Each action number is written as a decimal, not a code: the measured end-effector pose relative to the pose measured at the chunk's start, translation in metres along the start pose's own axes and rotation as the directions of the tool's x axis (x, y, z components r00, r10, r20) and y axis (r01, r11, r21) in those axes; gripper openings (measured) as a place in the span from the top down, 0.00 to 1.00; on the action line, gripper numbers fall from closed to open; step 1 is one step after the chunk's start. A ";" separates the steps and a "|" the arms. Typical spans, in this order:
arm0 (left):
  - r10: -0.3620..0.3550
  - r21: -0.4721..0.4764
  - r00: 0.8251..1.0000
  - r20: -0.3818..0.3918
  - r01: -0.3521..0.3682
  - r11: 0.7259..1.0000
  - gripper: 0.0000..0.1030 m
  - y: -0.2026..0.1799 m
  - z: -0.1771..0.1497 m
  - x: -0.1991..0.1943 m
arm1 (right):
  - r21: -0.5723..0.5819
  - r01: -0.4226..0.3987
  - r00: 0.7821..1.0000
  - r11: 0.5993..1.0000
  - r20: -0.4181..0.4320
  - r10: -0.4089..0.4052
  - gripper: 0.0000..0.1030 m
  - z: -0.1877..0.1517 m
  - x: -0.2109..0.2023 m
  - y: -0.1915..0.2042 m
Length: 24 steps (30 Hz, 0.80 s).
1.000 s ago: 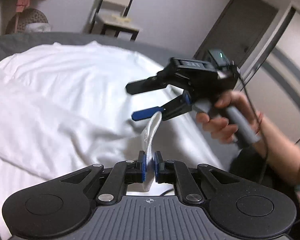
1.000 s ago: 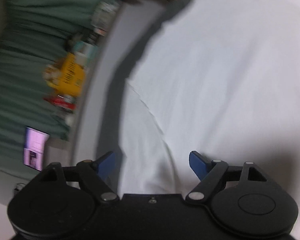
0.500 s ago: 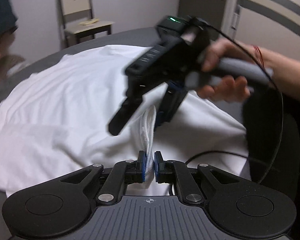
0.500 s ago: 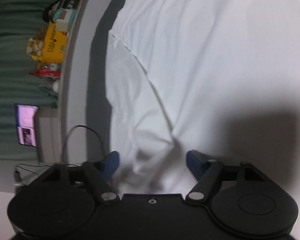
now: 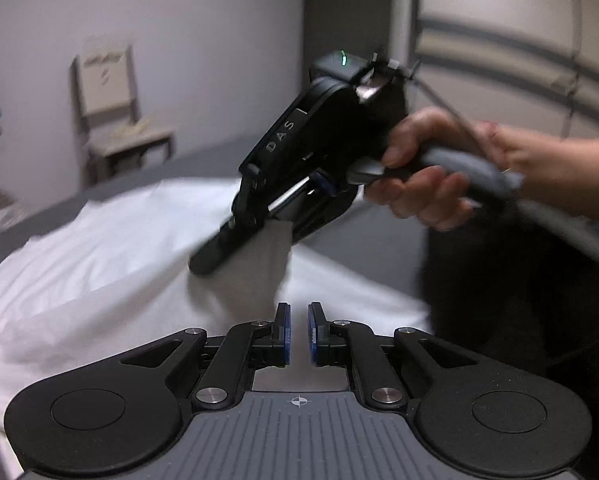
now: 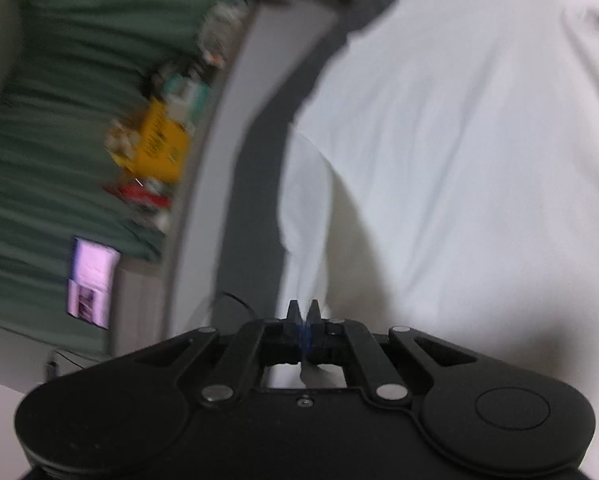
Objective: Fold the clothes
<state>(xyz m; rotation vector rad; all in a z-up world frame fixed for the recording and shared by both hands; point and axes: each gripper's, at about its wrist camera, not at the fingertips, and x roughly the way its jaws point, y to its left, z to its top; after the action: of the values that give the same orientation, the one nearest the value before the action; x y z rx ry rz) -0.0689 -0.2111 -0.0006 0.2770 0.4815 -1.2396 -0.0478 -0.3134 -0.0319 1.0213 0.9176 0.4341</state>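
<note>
The white cotton garment (image 5: pixel 99 264) lies spread over the dark grey bed surface (image 5: pixel 371 240), with soft ridges running across it. One part of it is lifted: a flap of cloth hangs from the right gripper (image 5: pixel 235 248), which the right hand (image 5: pixel 423 172) holds by its grey handle, tilted down toward the near left. In the right wrist view that gripper (image 6: pixel 303 320) has its blue pads pressed together on a thin edge of the white fabric, and the garment (image 6: pixel 459 160) fills the right of the frame, its left border lying against the grey bed surface (image 6: pixel 255 128).

The left gripper (image 5: pixel 297 332) sits just near of the hanging flap. Its blue pads stand close but with a clear slot between them, and nothing shows in that slot, so it holds no cloth.

The step in hand looks like carrying a pinched edge across to make a fold. To do it well, the right gripper should keep its pinch firm and travel low and level, so the flap lays flat rather than bunching. The left gripper could take a second point along the same edge to keep it taut. Both views are blurred, so the exact seam gripped cannot be told.

Far off stand a pale wooden chair (image 5: pixel 115 116) and green curtain (image 6: pixel 39 120).
</note>
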 end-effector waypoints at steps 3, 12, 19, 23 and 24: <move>-0.076 -0.024 0.996 0.042 0.077 0.997 0.91 -0.001 -0.002 -0.014 | 0.010 0.073 0.997 0.997 0.023 -0.073 0.98 0.002 -0.024 -0.003; 0.286 -0.102 0.908 -0.306 -0.330 0.938 0.91 0.037 -0.036 -0.003 | 0.095 0.344 0.939 0.934 -0.035 -0.342 0.98 0.007 -0.003 -0.048; 0.604 -0.057 0.731 -0.318 -0.650 0.758 0.79 0.066 -0.037 -0.029 | 0.009 0.455 0.891 0.891 -0.009 -0.455 0.63 0.011 0.022 -0.047; 0.648 -0.069 0.719 -0.251 -0.681 0.729 0.04 0.081 -0.031 -0.054 | -0.108 0.472 0.881 0.875 0.088 -0.464 0.48 0.014 0.032 -0.023; 0.651 -0.058 0.718 -0.245 -0.681 0.730 0.04 0.085 -0.029 -0.058 | -0.137 0.476 0.879 0.868 0.112 -0.464 0.48 0.015 0.035 -0.017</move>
<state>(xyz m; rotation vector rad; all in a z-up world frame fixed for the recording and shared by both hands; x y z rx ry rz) -0.0082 -0.1233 -0.0017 0.4171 0.5813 -0.4533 -0.0174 -0.3057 -0.0587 0.6294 1.0089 0.0531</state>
